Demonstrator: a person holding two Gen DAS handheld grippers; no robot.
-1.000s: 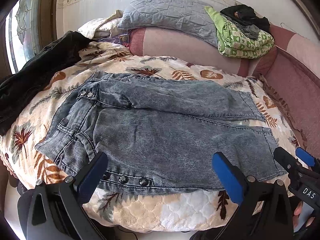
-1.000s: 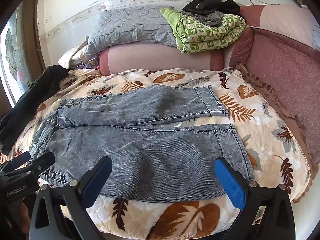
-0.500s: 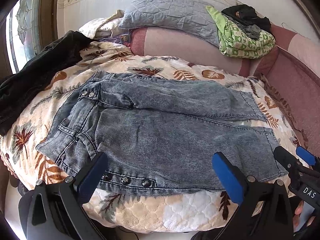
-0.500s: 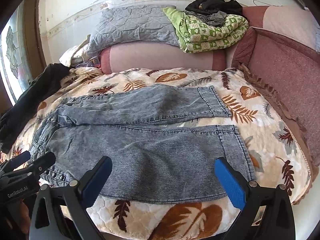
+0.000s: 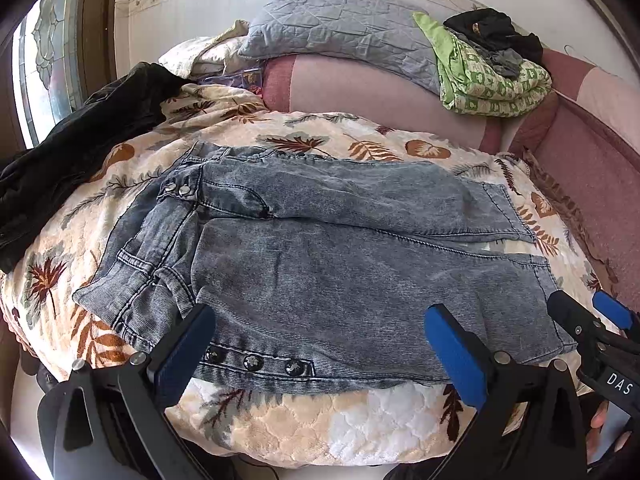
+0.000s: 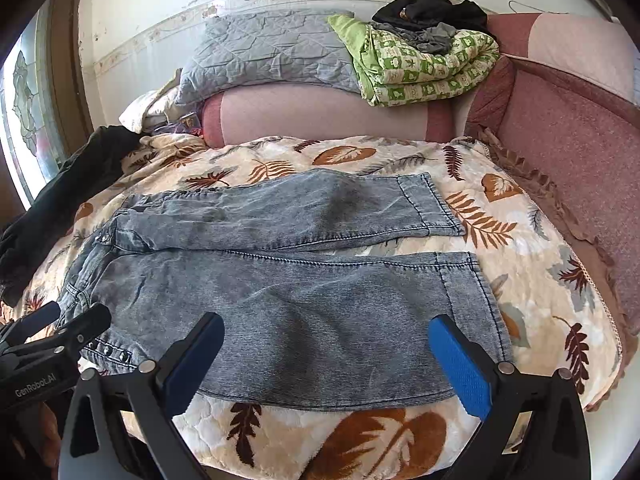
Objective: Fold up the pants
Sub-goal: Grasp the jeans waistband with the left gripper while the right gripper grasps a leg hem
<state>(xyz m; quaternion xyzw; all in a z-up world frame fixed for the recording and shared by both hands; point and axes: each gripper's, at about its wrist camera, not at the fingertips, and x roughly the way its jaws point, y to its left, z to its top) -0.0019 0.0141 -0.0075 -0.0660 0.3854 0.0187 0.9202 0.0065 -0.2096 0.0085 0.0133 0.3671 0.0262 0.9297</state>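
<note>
Grey-blue denim pants lie flat on the leaf-print blanket, waist at the left, two leg hems at the right; they also show in the right wrist view. My left gripper is open and empty, hovering over the near edge by the waist studs. My right gripper is open and empty over the near leg, close to its hem. Each gripper shows at the edge of the other's view: the right one, the left one.
A black garment lies on the blanket's left side. A grey pillow, a green patterned quilt with dark clothes on top rest on the pink sofa back. A maroon armrest bounds the right.
Both grippers have edged slightly forward and up over the pants; the pants lie unmoved and both jaws stay open.
</note>
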